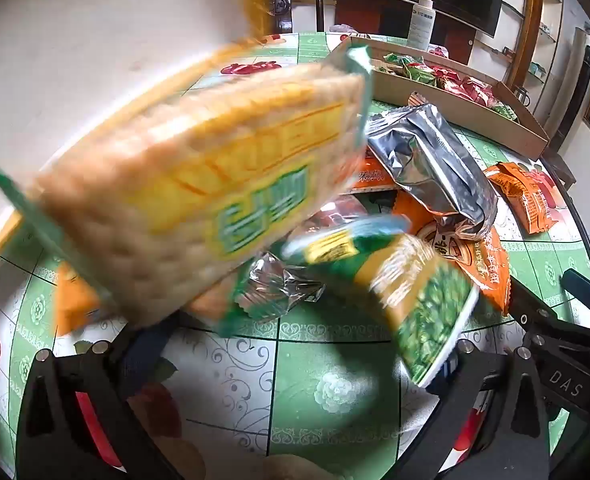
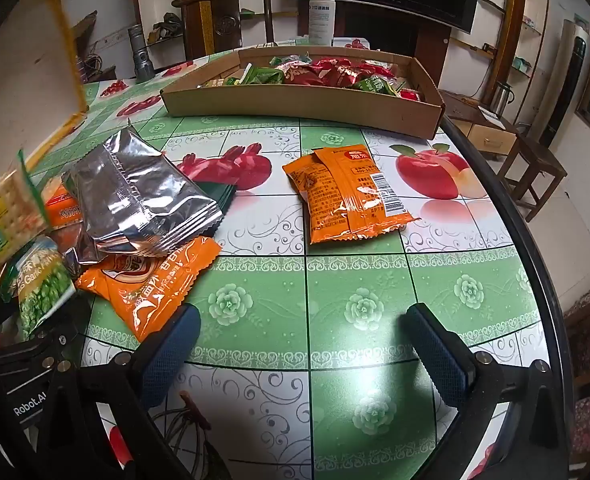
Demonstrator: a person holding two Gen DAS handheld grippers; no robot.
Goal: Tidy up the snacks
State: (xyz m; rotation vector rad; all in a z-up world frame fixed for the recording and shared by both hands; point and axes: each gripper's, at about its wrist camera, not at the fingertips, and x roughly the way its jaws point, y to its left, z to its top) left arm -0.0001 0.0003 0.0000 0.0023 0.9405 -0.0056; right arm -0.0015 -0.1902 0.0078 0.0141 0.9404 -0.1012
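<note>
Blurred and filling much of the left wrist view, a cracker pack [image 1: 199, 184] hangs above and ahead of the left gripper [image 1: 295, 364]; its print is smeared and its lower corner hides the tip of one of the fingers [image 1: 143, 356], so I cannot tell whether that pack is held or merely in front. A green pea packet [image 1: 411, 300] is equally blurred and covers the other fingertip; the fingers stand wide apart. Beyond them lies a heap: a silver pouch [image 1: 427, 168] on top of an orange packet [image 1: 471, 256], with other wrappers underneath too covered to make out. Farther out sits a cardboard tray [image 1: 447, 96] of green and red snacks, partly cut off by the cracker pack. In the right wrist view the right gripper [image 2: 303, 348] is spread wide with nothing between its blue-padded fingers [image 2: 171, 344], hovering over the green floral worktop [image 2: 355, 280]. The heap lies ahead to the left of these fingers, just beside the left one. A single orange snack bag [image 2: 347, 196] lies ahead of them, well apart, barcode side up. The tray stands beyond it, and a white spray bottle [image 2: 322, 16] behind the tray.
</note>
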